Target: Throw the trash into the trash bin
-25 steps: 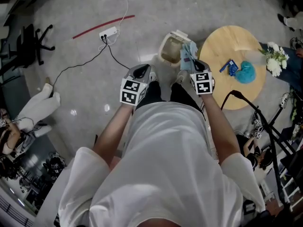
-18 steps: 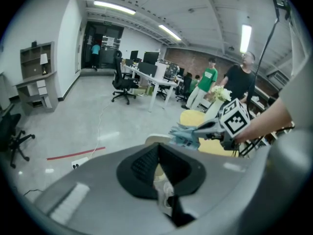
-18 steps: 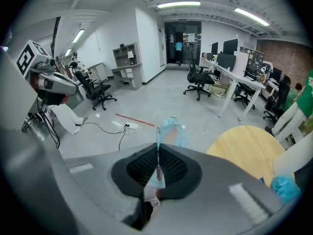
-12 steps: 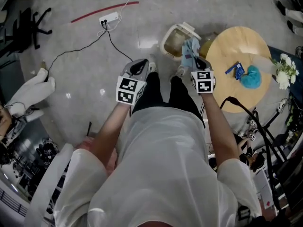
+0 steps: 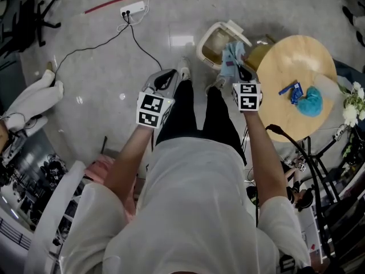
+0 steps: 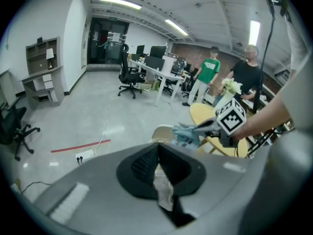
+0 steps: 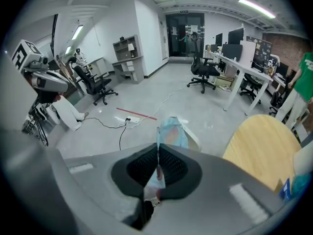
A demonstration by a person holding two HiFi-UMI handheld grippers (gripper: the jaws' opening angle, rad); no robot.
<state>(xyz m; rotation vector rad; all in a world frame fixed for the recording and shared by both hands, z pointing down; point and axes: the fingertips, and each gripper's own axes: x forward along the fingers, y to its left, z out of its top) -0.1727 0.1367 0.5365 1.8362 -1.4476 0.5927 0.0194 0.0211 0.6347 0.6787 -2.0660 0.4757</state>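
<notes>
Trash bin [image 5: 215, 41] stands on the floor just ahead of the right claw [image 5: 238, 72], and the wrapper [image 5: 231, 56] in its jaws lies by the rim. Counter [image 5: 296, 56] stands to that claw's right. Left claw [image 5: 167, 79], a scrap [image 6: 161, 182] in its jaws, lies left of the bin. Power strip [image 5: 131, 9] lies farther ahead.

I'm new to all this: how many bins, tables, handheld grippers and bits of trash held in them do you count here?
trash bin: 1
round wooden table: 1
grippers: 2, the left gripper and the right gripper
held trash: 2, a pale scrap in the left and a light-blue wrapper in the right
Total: 6
</notes>
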